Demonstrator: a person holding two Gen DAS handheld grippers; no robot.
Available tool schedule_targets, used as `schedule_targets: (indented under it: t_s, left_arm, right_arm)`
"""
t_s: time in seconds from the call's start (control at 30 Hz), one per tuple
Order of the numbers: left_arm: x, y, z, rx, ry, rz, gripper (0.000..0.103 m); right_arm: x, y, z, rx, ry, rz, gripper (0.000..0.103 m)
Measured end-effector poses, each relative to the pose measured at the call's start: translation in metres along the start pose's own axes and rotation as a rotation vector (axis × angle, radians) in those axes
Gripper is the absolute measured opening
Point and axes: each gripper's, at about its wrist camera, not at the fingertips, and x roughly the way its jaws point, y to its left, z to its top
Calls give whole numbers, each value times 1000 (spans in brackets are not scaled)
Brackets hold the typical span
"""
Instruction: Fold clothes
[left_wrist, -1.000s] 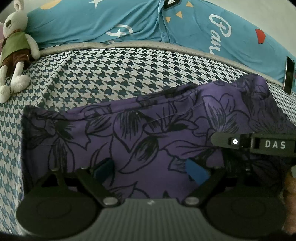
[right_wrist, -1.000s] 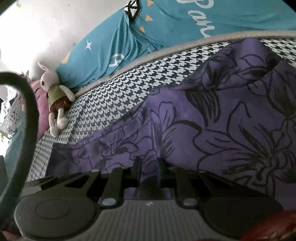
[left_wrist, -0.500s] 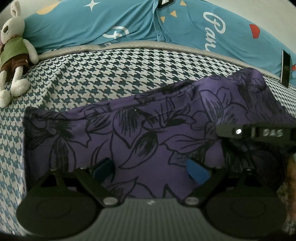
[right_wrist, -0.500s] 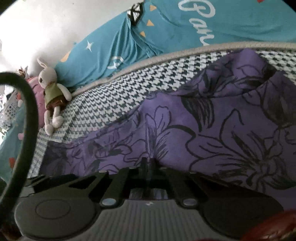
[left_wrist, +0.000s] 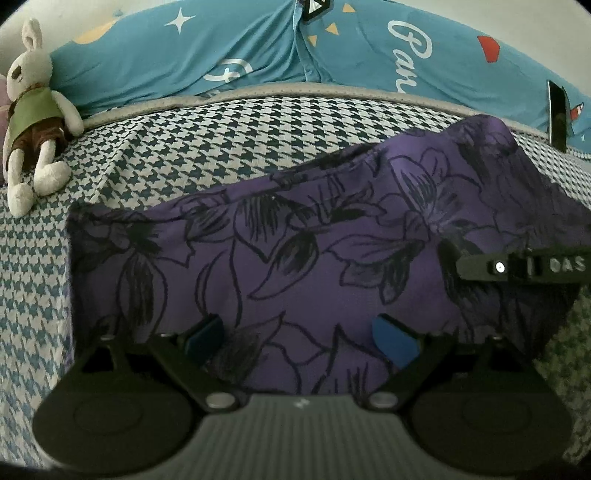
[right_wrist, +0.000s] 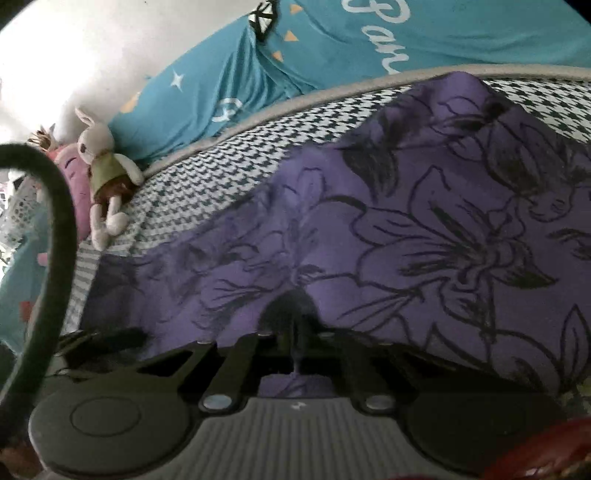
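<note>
- the purple floral garment (left_wrist: 295, 266) lies spread across the houndstooth bed cover (left_wrist: 207, 147), its far right corner rising in a peak near the grey piping of the bed edge.
- the left tool (left_wrist: 301, 338) sits low over the near edge of the garment with its blue-padded fingers (left_wrist: 395, 341) wide apart; cloth lies between them, not gripped.
- the right tool (right_wrist: 295, 332) has its fingers drawn together on a pinch of the garment (right_wrist: 406, 240), and the fabric puckers into a small dark fold just ahead of them.
- in the left wrist view the right tool (left_wrist: 517, 267) shows from the side, at the garment's right part, with white lettering on its body.
- a stuffed rabbit (left_wrist: 33, 110) in a green top lies at the far left of the bed, well apart from the garment.
- teal pillows (left_wrist: 258, 48) with white lettering line the head of the bed.
- a dark phone (left_wrist: 557, 114) stands against the right pillow.
- a black cable (right_wrist: 55, 229) curves through the left of the right wrist view.
</note>
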Motion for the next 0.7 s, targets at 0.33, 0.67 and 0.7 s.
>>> schedule_targets:
  t_s: [0.33, 0.67, 0.7]
  left_arm:
    - [-12, -6, -29, 14, -34, 36, 97]
    - [-19, -4, -40, -6, -44, 36, 98]
    - [-20, -4, -40, -8, -44, 37, 98]
  right_arm:
    - [4, 8, -3, -38, -41, -53, 0]
    - [-33, 15, -18, -35, -76, 4, 0]
    - [-36, 16, -20, -30, -75, 13, 0]
